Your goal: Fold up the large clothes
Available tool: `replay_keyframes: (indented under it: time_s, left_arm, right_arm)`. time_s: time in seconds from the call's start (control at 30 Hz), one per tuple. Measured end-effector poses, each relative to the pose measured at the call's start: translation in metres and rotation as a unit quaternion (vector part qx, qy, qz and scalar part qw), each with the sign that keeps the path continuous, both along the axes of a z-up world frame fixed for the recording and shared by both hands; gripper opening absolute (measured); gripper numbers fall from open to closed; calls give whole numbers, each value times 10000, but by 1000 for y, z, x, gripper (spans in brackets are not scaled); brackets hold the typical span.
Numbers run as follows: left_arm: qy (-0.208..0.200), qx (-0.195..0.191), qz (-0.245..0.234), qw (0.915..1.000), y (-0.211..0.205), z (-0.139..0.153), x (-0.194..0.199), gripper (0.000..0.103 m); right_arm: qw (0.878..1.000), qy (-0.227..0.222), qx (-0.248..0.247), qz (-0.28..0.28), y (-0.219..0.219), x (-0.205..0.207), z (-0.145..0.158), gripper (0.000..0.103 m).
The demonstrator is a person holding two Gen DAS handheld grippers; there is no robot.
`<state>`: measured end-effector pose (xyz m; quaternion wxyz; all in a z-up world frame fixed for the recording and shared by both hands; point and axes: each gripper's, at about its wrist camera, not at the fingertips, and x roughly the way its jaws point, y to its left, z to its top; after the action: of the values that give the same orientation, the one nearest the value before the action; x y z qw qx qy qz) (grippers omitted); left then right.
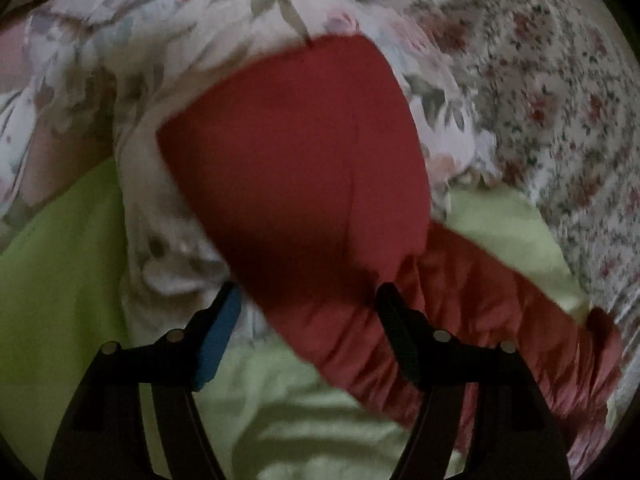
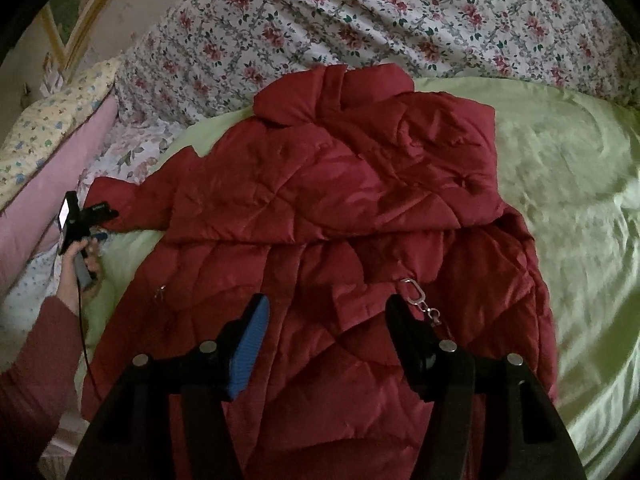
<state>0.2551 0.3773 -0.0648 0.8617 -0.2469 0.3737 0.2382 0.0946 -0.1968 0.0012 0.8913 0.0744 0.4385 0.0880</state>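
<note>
No words, numbers or signs can be read in either view. The black gripper [image 2: 94,216] far off in the person's other hand has a tiny pale mark on its top, but it is too small and blurry to read. The bright screen [image 2: 64,213] beside it shows only white glow.

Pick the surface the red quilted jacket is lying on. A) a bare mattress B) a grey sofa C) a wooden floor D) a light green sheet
D: in the right wrist view the red quilted jacket lies spread on a light green sheet, with a floral bedcover beyond it.
</note>
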Motion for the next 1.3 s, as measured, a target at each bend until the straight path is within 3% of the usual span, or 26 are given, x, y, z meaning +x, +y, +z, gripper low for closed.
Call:
replay_keyframes:
  time_s: [0.03, 0.13, 0.2, 0.47, 0.7, 1.3]
  left_arm:
    - [14, 8, -82, 10000, 0, -1, 2, 29]
    - [-22, 52, -212, 9998, -3, 0, 2, 12]
    - [-139, 56, -354, 9993, -10, 4, -3, 9]
    - [-579, 90, -994, 9933, -65, 37, -16, 8]
    - [-935, -166, -1673, 9813, -120, 56, -33, 8]
    - [-1007, -857, -3265, 9359, -270, 63, -45, 8]
  right_arm:
    - [10000, 2, -16, -9, 0, -1, 0, 62]
    - [10000, 34, -47, -16, 1, -1, -4, 62]
    - [10000, 43, -87, -3, 3, -1, -6, 62]
    - [10000, -35, -47, 49, 3, -4, -4, 62]
    - [10000, -30, 54, -31, -2, -6, -3, 62]
    - [9995, -109, 277, -73, -11, -12, 3, 62]
